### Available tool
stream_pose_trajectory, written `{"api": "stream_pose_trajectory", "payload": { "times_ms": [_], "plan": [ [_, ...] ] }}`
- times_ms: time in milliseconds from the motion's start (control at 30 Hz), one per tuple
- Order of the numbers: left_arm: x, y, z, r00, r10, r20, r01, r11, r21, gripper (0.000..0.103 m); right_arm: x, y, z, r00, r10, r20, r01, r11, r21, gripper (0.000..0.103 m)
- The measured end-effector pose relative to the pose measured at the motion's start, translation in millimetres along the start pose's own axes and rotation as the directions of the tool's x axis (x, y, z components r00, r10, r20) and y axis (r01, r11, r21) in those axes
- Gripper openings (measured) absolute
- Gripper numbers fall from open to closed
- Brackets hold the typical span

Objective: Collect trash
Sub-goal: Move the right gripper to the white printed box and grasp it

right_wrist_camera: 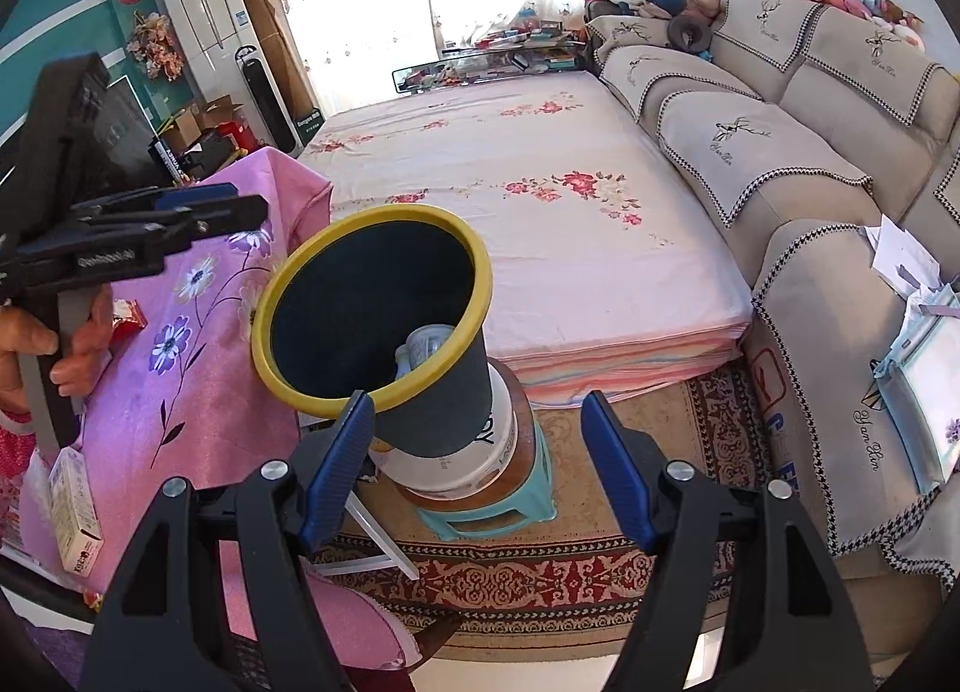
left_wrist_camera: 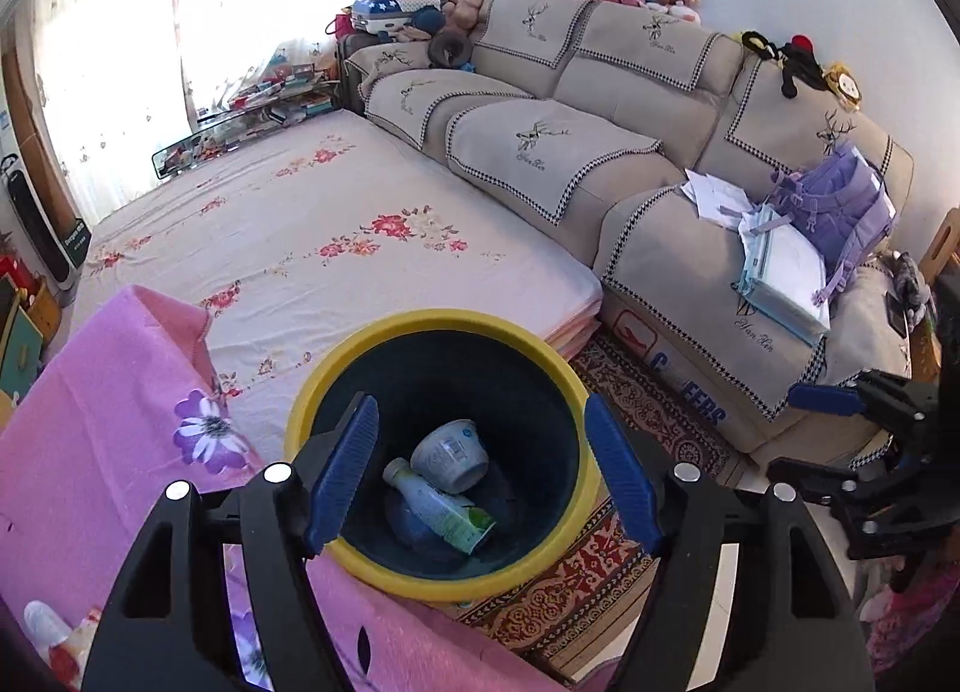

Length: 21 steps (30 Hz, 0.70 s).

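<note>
Trash already lies in the bin (left_wrist_camera: 441, 587), a round, dark-walled bucket with a thick yellow rim. At its bottom sit a white plastic cup (left_wrist_camera: 450, 455) tipped on its side, printed label showing, and a pale bottle (left_wrist_camera: 435, 506) with a green-and-white wrapper lying under the cup and touching it. The bin stands on a white tub (right_wrist_camera: 474, 452), which rests on a brownish disc atop a small teal plastic stool (right_wrist_camera: 486, 512), all on a red and tan patterned rug (right_wrist_camera: 540, 572).

Just beside the bin is a table draped in a shiny pink cloth (right_wrist_camera: 198, 392) printed with purple flowers. On the cloth lie a small cardboard carton (right_wrist_camera: 72, 512) near its edge and a red crinkled wrapper (right_wrist_camera: 129, 314) farther back.

From its own camera the left gripper (left_wrist_camera: 480, 470) hangs over the bin mouth, its blue ribbed pads spread wide with nothing between them. The right gripper (right_wrist_camera: 477, 470) hovers near the bin's outer wall, jaws likewise apart and empty; the left pad overlaps the yellow rim in view, but contact cannot be told. A hand (right_wrist_camera: 72, 344) wraps the left tool's grey handle.

Behind lie a low mattress (left_wrist_camera: 336, 224) in a smooth floral sheet and a beige padded sofa (left_wrist_camera: 600, 110) with checked-trim covers, a purple backpack (left_wrist_camera: 840, 212) and papers on its seat.
</note>
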<state>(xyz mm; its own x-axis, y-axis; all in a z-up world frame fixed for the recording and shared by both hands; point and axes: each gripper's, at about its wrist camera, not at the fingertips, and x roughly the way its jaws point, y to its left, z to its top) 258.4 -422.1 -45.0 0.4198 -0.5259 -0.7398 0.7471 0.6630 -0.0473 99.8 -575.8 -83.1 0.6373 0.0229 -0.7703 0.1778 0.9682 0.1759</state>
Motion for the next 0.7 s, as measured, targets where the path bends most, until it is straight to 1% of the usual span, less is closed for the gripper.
{"api": "stream_pose_trajectory", "payload": {
  "times_ms": [33,100,133,200,300,367,433,467,533,600,633,667,700],
  "plan": [
    [-20.2,0.4,-3.7,1.000,0.002,0.031,-0.002,1.000,-0.009,0.075,0.1,3.7,-1.5,1.000,0.009,0.001,-0.009,1.000,-0.006,0.068],
    [-68.9,0.7,-18.6,0.994,0.033,0.102,-0.029,0.999,-0.037,0.088,0.1,14.3,-6.1,0.999,0.035,0.003,-0.035,0.999,-0.023,0.069],
    [-93.1,3.2,-26.8,0.989,0.053,0.138,-0.045,0.997,-0.060,0.090,1.3,21.0,-8.6,0.998,0.055,0.000,-0.055,0.998,-0.034,0.069],
    [-138.8,9.9,-48.9,0.978,0.067,0.199,-0.043,0.991,-0.124,0.095,3.4,39.1,-13.2,0.995,0.099,-0.008,-0.100,0.993,-0.065,0.070],
    [-193.5,24.9,-89.6,0.963,0.126,0.239,-0.073,0.973,-0.220,0.097,6.5,71.8,-19.8,0.988,0.155,-0.025,-0.157,0.979,-0.128,0.072],
    [-225.5,35.4,-120.5,0.954,0.174,0.246,-0.103,0.955,-0.278,0.098,7.3,94.9,-23.8,0.983,0.183,-0.033,-0.186,0.968,-0.167,0.072],
    [-255.9,48.8,-150.7,0.940,0.246,0.234,-0.161,0.930,-0.331,0.098,8.0,116.0,-27.1,0.976,0.212,-0.043,-0.217,0.956,-0.197,0.072],
    [-271.2,55.0,-166.8,0.928,0.290,0.233,-0.195,0.913,-0.357,0.098,7.9,126.5,-28.9,0.972,0.229,-0.050,-0.234,0.949,-0.211,0.072],
    [-299.1,67.3,-197.9,0.899,0.386,0.209,-0.280,0.872,-0.402,0.098,6.9,149.6,-34.9,0.961,0.269,-0.062,-0.276,0.930,-0.244,0.072],
    [-323.3,77.6,-226.6,0.867,0.466,0.179,-0.355,0.828,-0.433,0.098,5.6,174.4,-42.3,0.948,0.308,-0.077,-0.317,0.905,-0.285,0.073],
    [-334.9,83.6,-242.1,0.853,0.493,0.170,-0.378,0.809,-0.450,0.098,4.3,189.0,-47.5,0.940,0.330,-0.089,-0.340,0.888,-0.309,0.072],
    [-344.7,87.8,-254.7,0.843,0.513,0.162,-0.391,0.792,-0.469,0.098,2.7,202.7,-52.8,0.930,0.352,-0.101,-0.365,0.869,-0.334,0.073],
    [-353.8,93.0,-267.5,0.838,0.524,0.154,-0.397,0.778,-0.487,0.098,0.0,215.6,-58.1,0.920,0.375,-0.111,-0.389,0.849,-0.358,0.074]
  ]
}}
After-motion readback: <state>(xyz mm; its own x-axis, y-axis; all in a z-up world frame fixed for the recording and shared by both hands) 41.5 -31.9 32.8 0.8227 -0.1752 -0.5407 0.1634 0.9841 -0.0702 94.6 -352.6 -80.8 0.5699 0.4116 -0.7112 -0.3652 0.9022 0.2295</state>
